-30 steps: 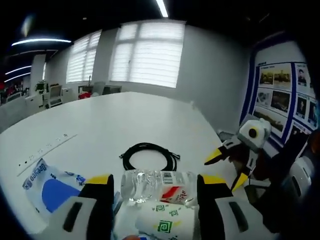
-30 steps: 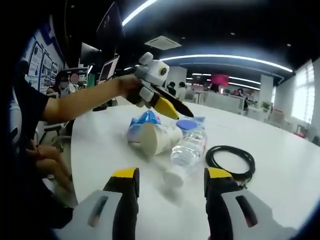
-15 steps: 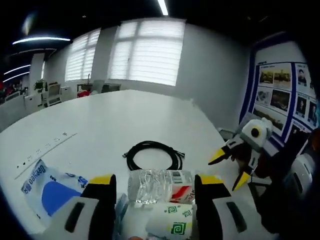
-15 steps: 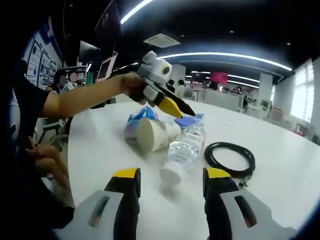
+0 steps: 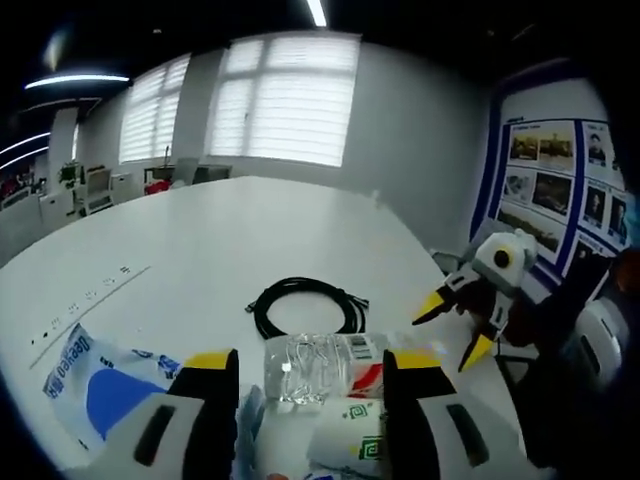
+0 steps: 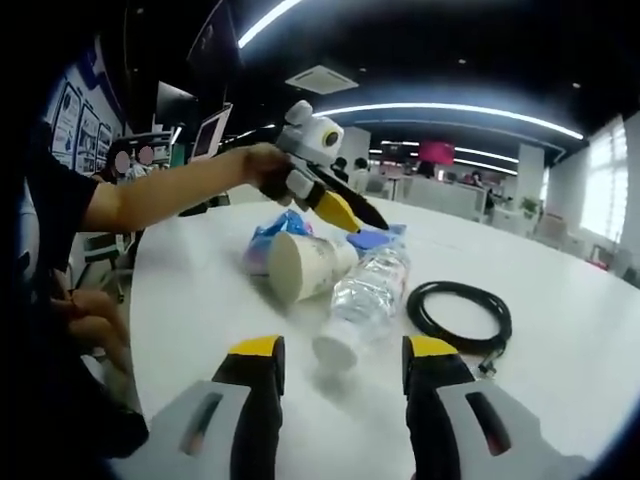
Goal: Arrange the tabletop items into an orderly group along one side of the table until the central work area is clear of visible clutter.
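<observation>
— How do the jaws stand?

— The left gripper (image 5: 303, 368) has its yellow-tipped jaws spread apart, released; between them lie a clear crumpled plastic water bottle with a red-and-white label (image 5: 322, 365) and, nearer the camera, a white paper cup with a green pattern (image 5: 345, 445) on its side. The right gripper (image 6: 335, 350) is parted too, grasping nothing, above the bare white surface (image 6: 560, 370).

— And further out?

— In the right gripper view the bottle's white cap end sits at twelve o'clock from the jaws, the cup touching it at eleven, the left gripper over both. A coiled black cable (image 6: 460, 315) lies at two o'clock, near the bottle. In the left gripper view a blue-and-white plastic packet (image 5: 95, 375) lies at nine o'clock, the cable just beyond the bottle at twelve.
</observation>
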Available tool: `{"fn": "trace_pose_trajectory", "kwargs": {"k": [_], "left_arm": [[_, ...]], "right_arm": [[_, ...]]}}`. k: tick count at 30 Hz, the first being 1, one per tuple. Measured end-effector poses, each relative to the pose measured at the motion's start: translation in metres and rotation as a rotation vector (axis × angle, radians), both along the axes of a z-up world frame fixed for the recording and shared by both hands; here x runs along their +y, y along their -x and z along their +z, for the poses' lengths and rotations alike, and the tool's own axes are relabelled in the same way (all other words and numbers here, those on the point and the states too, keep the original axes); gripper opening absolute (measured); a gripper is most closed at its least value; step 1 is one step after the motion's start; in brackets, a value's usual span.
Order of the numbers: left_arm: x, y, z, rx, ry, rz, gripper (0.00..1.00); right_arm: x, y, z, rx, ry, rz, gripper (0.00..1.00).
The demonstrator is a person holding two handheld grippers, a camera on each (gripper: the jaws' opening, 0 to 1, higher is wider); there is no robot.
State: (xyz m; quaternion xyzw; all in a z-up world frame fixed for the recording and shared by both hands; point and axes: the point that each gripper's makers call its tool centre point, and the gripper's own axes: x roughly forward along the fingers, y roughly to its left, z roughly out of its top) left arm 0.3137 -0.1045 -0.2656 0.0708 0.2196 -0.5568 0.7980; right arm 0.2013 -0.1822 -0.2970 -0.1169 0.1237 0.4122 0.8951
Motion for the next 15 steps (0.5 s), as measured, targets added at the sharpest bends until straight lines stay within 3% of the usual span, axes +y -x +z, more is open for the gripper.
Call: {"fn": "trace_pose_trajectory", "kwargs": {"k": [4, 15], "left_arm": [[0.002, -0.005, -0.002, 0.001, -0.005, -0.016, 0.50], [-0.005, -0.011, -0.008, 0.027, 0.014, -0.031, 0.50]], "right_arm": [[0.000, -0.002, -0.003, 0.000, 0.008, -0.007, 0.43], [0.004, -0.006, -0.011, 0.007, 0.035, -0.007, 0.40]]}}
